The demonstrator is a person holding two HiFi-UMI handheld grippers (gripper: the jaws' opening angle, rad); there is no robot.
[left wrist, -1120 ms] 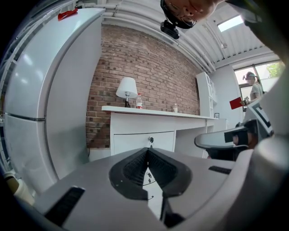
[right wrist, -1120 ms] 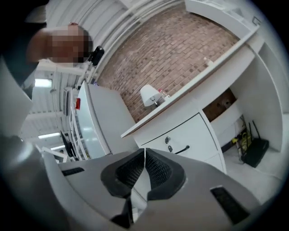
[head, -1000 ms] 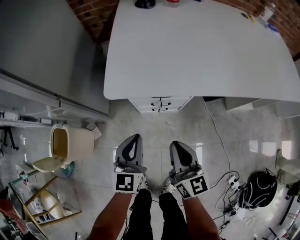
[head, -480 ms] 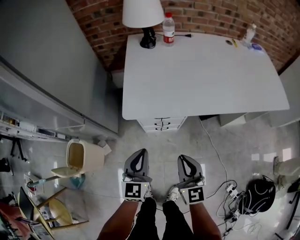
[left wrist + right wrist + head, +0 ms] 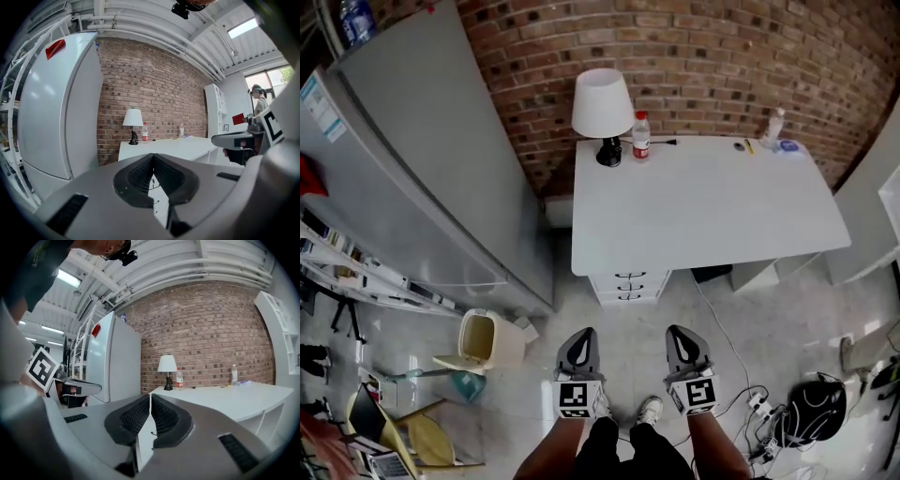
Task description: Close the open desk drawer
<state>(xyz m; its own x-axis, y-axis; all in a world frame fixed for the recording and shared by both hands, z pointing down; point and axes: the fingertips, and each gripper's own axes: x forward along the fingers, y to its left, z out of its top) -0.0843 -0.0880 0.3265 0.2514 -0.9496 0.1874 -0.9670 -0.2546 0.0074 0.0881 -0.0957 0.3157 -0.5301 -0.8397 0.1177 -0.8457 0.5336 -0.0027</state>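
Observation:
A white desk (image 5: pixel 712 202) stands against the brick wall. Under its left front edge sits a white drawer stack (image 5: pixel 630 284) with dark handles; from here I cannot tell which drawer stands out. My left gripper (image 5: pixel 579 350) and right gripper (image 5: pixel 686 349) hang side by side over the floor, well short of the drawers, both shut and empty. In the left gripper view the left gripper's (image 5: pixel 153 156) jaws meet at the tip, with the drawer front (image 5: pixel 157 188) showing below them. The right gripper (image 5: pixel 150 395) is likewise shut in its own view.
A tall grey fridge (image 5: pixel 431 159) stands left of the desk. A lamp (image 5: pixel 602 105) and a bottle (image 5: pixel 641 136) are at the desk's back left. A beige bin (image 5: pixel 490 341) stands left on the floor; cables and a power strip (image 5: pixel 761 403) lie right.
The head view has swung up and back, so the desk and drawers look smaller and farther off. Both grippers stay shut and side by side.

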